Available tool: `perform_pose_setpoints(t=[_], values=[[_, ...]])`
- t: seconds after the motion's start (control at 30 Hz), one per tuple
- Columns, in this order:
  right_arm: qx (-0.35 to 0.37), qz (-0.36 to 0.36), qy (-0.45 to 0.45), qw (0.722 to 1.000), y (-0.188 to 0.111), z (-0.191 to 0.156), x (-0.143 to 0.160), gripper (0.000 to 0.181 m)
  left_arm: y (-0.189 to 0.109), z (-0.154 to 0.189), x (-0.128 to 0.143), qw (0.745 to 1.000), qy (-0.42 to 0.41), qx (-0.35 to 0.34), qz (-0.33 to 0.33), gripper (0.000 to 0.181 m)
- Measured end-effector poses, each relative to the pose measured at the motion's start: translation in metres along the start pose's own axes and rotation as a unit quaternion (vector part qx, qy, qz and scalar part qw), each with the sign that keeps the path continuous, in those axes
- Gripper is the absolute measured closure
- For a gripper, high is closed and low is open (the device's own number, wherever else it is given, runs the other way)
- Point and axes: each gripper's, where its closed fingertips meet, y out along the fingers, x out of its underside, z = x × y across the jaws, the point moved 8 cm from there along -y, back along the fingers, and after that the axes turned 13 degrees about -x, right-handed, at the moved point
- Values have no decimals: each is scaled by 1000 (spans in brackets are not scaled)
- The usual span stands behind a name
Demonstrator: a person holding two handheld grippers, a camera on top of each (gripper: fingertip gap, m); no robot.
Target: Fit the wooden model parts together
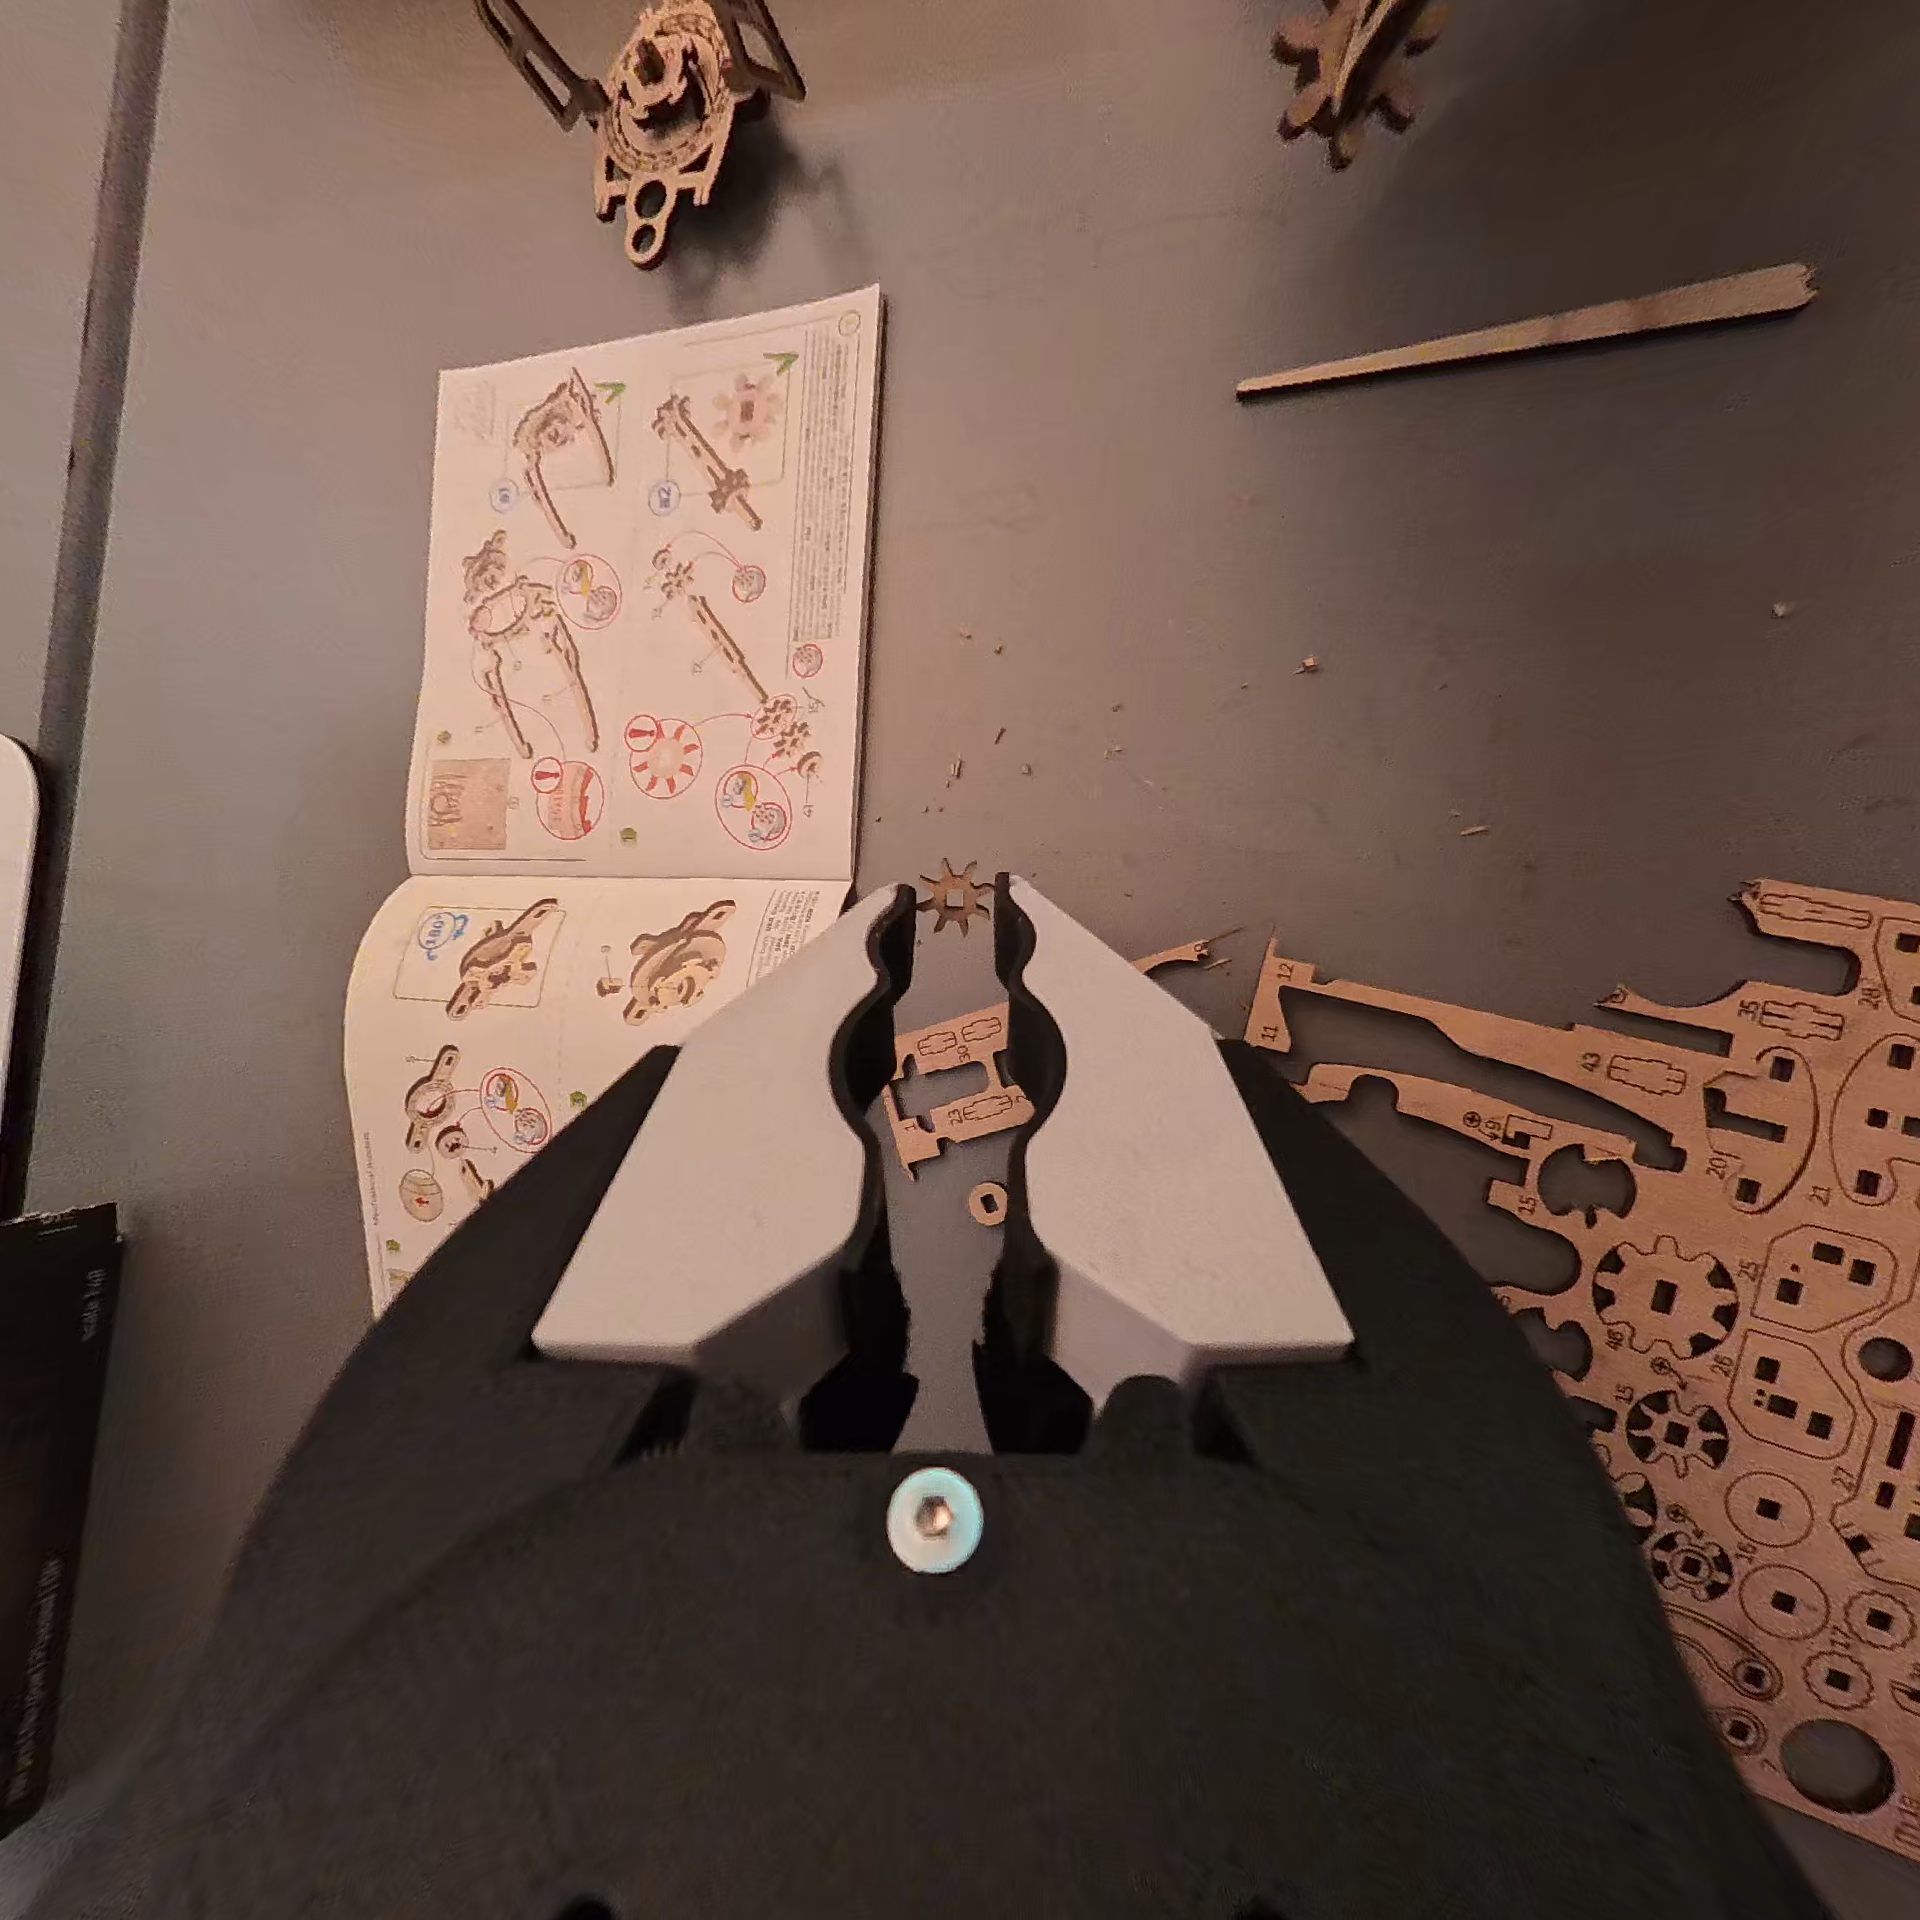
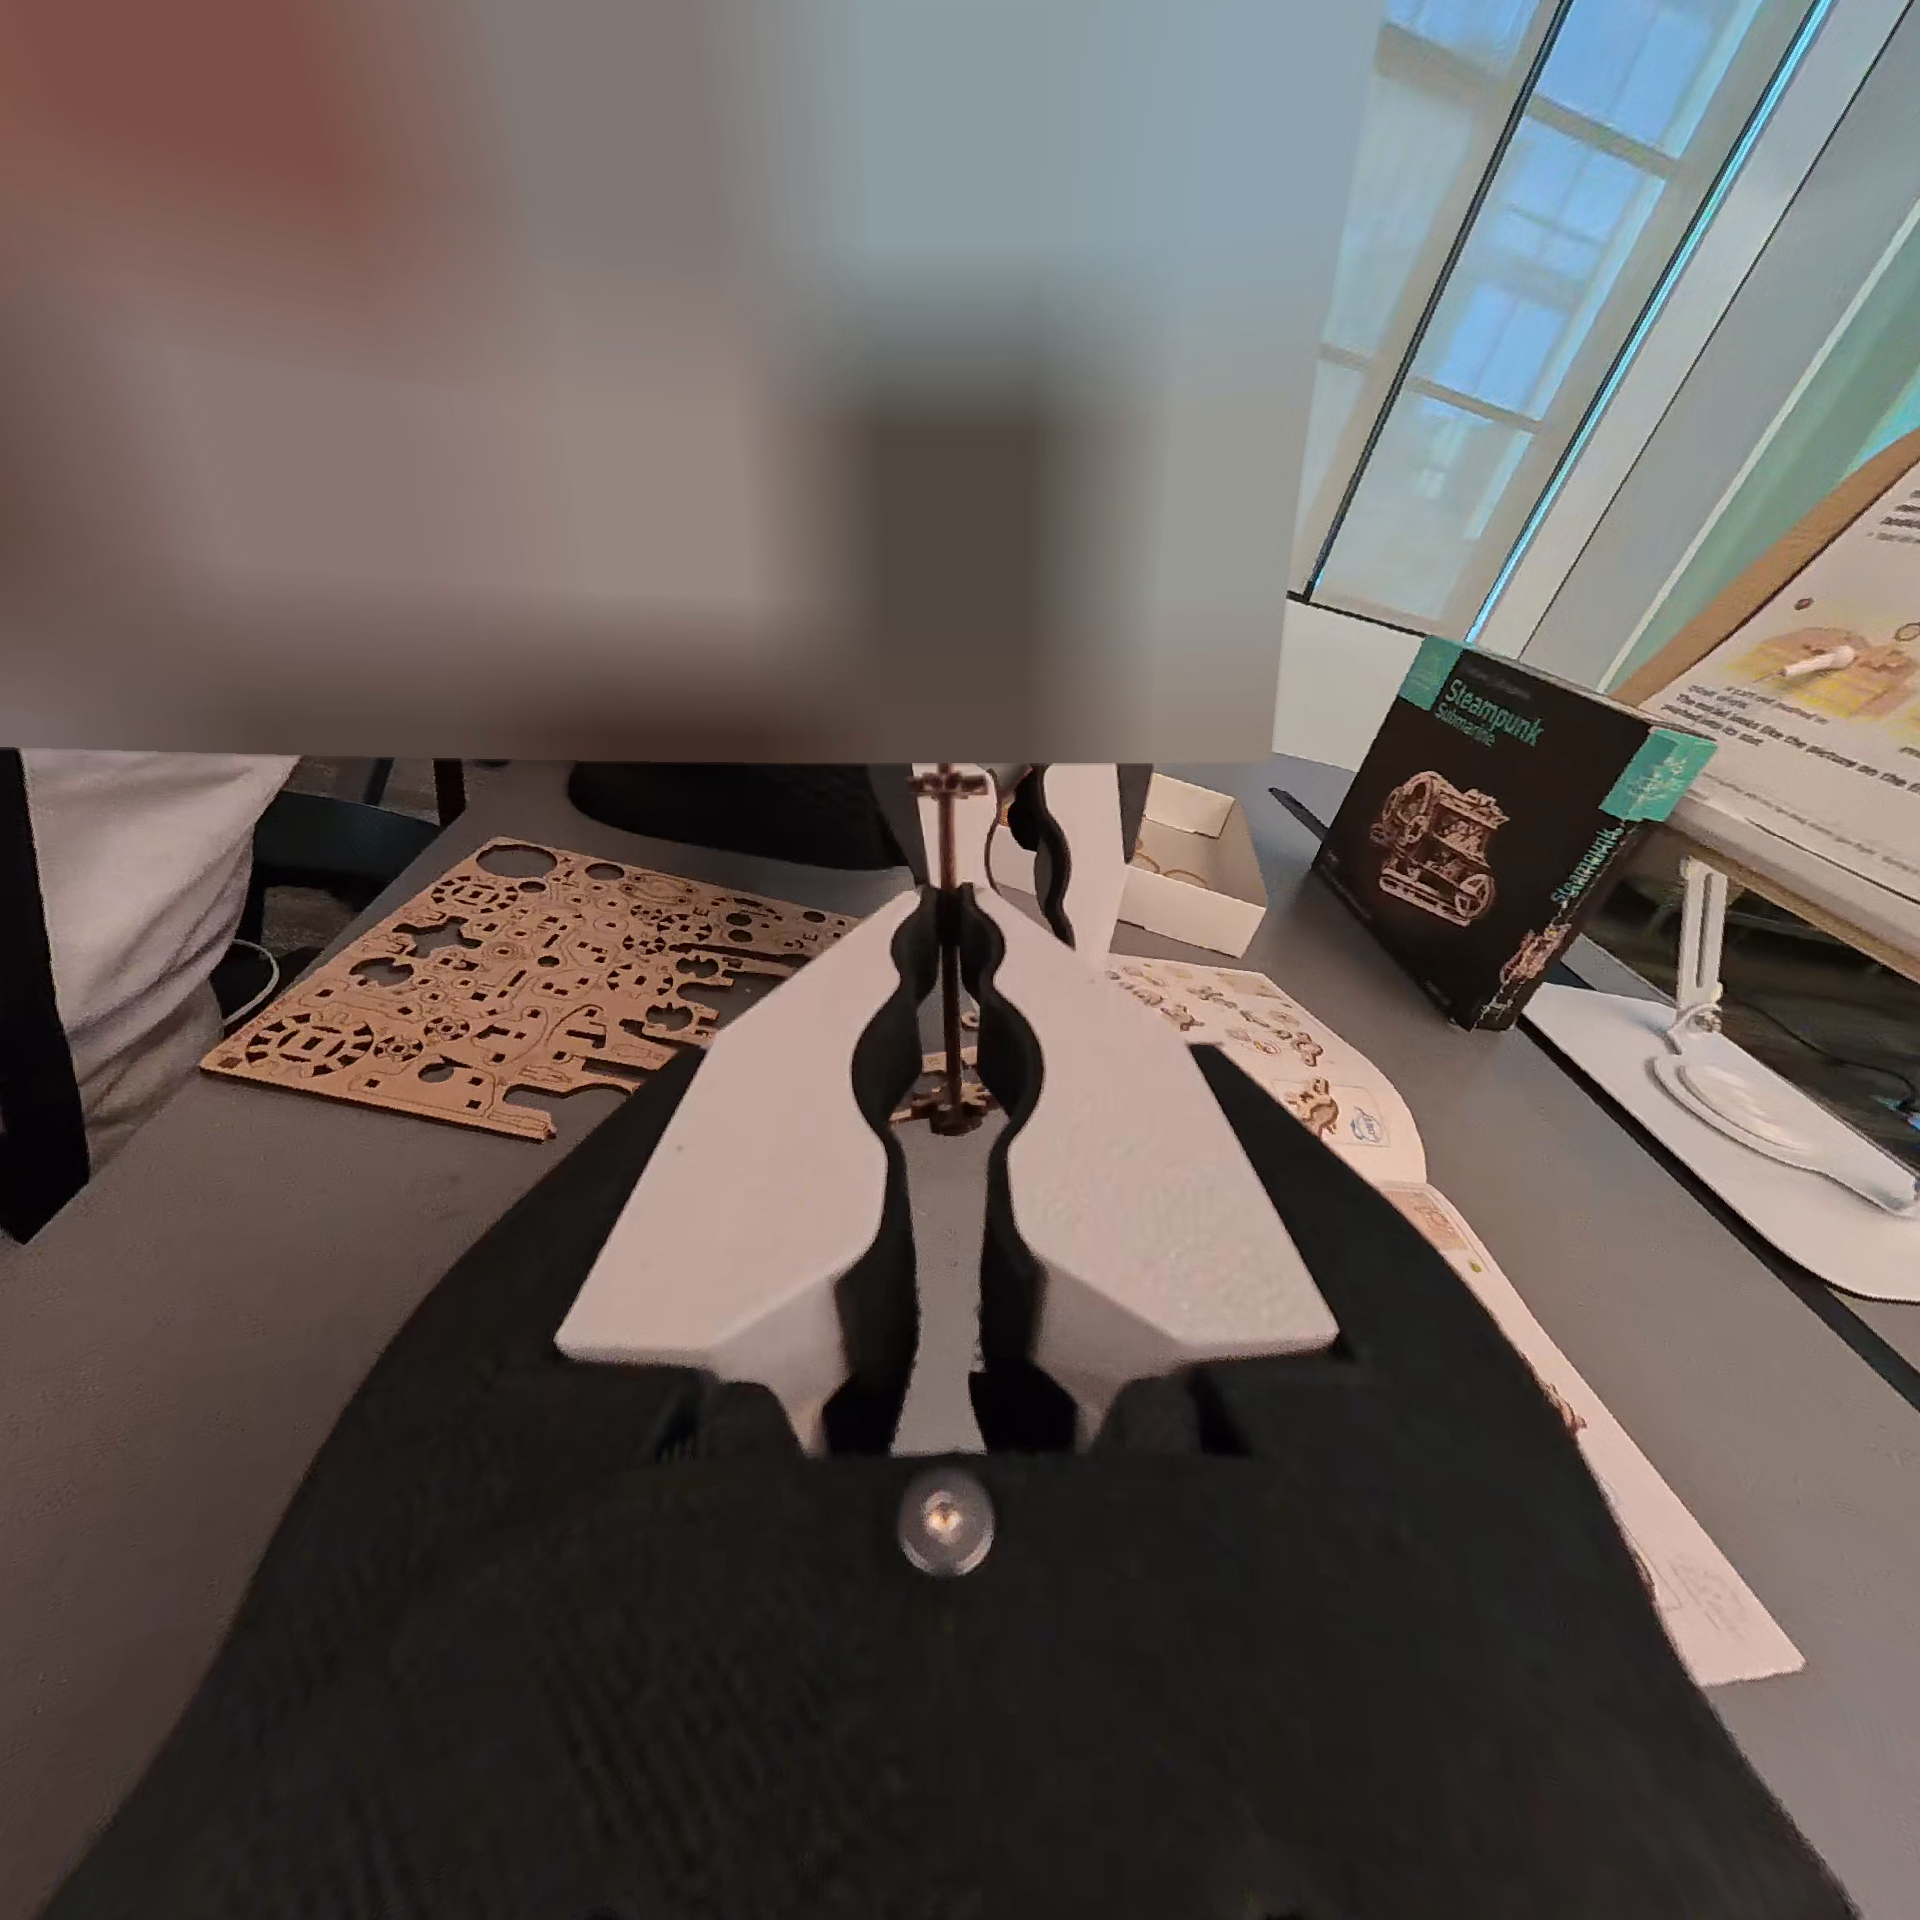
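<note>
Grey tabletop (image 1: 1351,623) lies under both tools I hold. My left gripper (image 1: 956,896) pinches a small wooden gear (image 1: 948,894) at its fingertips, above the instruction booklet (image 1: 644,623) and the punched wooden parts sheet (image 1: 1714,1299). My right gripper (image 2: 948,914) clamps a thin upright wooden axle (image 2: 948,997), with a model kit box (image 2: 1486,862) farther right.
</note>
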Motion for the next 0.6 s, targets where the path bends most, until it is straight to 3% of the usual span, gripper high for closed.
perform_pose_setpoints(t=[0.37,0.6], values=[[2,-18,4,1000,1,2,5,180,-25,12,-26,996,21,-4,90,168],[8,-66,19,998,7,3,15,181,-24,15,-26,996,33,-5,88,168]])
